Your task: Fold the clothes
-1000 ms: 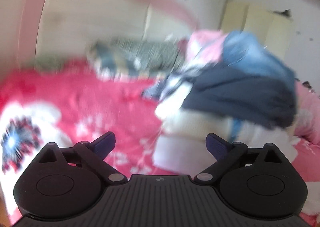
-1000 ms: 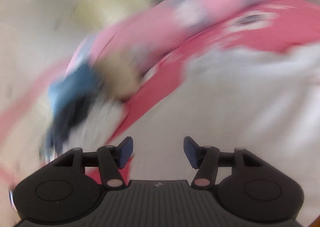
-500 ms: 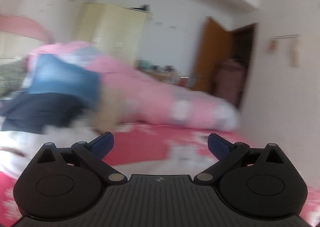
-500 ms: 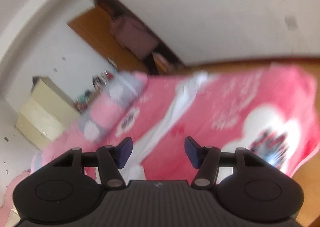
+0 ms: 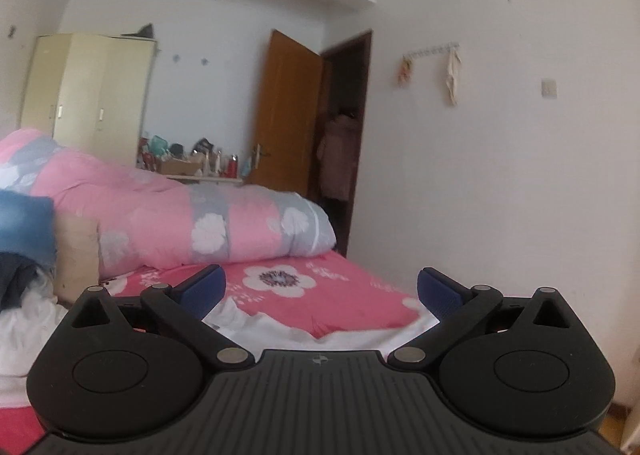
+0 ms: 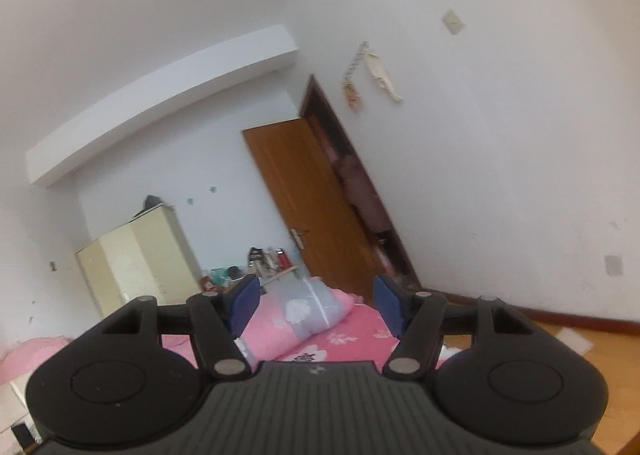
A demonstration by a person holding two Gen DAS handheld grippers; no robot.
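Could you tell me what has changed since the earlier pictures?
Both grippers swung up from the clothes pile toward the door. The left gripper stayed open and empty; the right gripper, also empty, has just opened slightly wider. White fabric lies below the left.

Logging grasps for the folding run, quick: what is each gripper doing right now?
Left gripper: open, holding nothing.
Right gripper: open, nothing between its fingers; its jaws have just been opening.

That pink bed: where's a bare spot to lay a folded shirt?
Free: the pink flowered sheet between the rolled pink-and-grey quilt and the white cloth. Crowded: the clothes pile at left.
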